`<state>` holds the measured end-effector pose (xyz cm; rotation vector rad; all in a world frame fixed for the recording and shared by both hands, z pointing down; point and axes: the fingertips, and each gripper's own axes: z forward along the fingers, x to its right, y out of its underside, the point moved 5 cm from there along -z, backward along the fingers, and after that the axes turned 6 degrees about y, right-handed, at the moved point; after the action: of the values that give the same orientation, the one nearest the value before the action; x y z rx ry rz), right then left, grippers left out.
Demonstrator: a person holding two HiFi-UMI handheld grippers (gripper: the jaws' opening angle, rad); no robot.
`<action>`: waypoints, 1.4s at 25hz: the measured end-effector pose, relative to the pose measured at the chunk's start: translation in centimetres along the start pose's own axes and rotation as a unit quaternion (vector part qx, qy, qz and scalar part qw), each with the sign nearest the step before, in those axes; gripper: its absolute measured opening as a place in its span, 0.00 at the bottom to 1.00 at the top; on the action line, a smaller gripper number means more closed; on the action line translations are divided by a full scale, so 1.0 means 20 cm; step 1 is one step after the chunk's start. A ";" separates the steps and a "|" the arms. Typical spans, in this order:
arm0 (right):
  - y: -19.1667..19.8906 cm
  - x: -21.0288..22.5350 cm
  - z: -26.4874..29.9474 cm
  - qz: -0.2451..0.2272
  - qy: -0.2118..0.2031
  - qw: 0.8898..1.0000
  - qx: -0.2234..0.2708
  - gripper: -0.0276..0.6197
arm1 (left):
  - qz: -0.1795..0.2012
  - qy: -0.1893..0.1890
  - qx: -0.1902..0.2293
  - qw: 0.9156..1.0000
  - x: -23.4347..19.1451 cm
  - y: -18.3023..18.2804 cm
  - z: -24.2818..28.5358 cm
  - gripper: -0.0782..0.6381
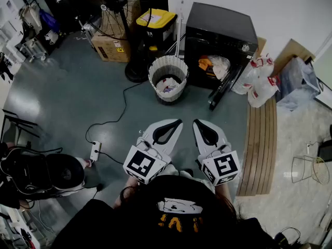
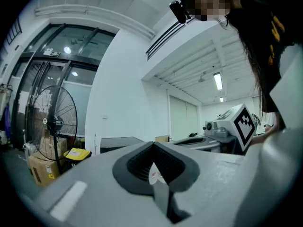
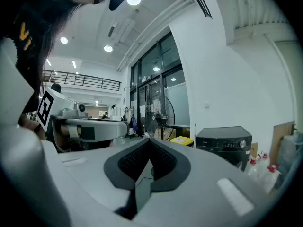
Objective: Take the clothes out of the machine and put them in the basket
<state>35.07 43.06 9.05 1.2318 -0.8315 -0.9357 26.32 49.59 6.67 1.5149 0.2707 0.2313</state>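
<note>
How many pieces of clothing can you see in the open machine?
2: an orange garment on the left in the machine, a white garment right of it; more may be hidden behind.

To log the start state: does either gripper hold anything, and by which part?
Nothing is held: the left gripper and the right gripper are both shut and empty.

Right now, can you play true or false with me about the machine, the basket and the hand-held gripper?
1. The machine has its door open. True.
2. The basket is empty. False: some laundry already lies in it.
3. Orange and white clothes sit inside the machine. True.
4. The right hand-held gripper holds a shirt. False: its jaws are together on nothing.
5. The basket stands on top of the machine. False: it stands on the floor beside it.
</note>
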 end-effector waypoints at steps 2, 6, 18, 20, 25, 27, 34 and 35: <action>-0.01 -0.03 0.04 -0.002 -0.002 1.000 0.005 0.07 | 0.002 0.000 -0.001 1.000 -0.04 0.00 -0.01 0.11; -0.03 -0.06 0.10 0.003 0.005 1.000 0.014 0.07 | 0.007 0.000 -0.005 1.000 -0.11 0.00 -0.05 0.11; -0.02 -0.16 0.21 -0.008 0.052 0.999 0.013 0.08 | -0.005 0.011 -0.012 1.000 -0.30 0.07 -0.20 0.11; -0.02 -0.15 0.22 -0.002 0.057 0.998 0.012 0.08 | -0.005 0.015 -0.010 1.000 -0.31 0.08 -0.19 0.11; -0.01 -0.09 0.32 0.011 0.063 0.998 0.006 0.08 | 0.003 0.024 -0.002 1.000 -0.40 0.08 -0.14 0.11; -0.02 -0.05 0.39 0.009 0.062 0.998 0.002 0.08 | 0.007 0.026 0.002 1.000 -0.46 0.07 -0.10 0.11; 0.03 0.15 0.73 0.038 0.055 0.998 0.003 0.08 | 0.017 0.017 -0.015 1.000 -0.72 0.14 0.10 0.11; 0.04 0.18 0.78 0.042 0.056 0.998 0.004 0.08 | 0.020 0.017 -0.017 1.000 -0.77 0.15 0.13 0.11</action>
<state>22.41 33.65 12.29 1.2348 -0.7920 -0.7890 12.65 42.33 10.31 1.4838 0.2635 0.2924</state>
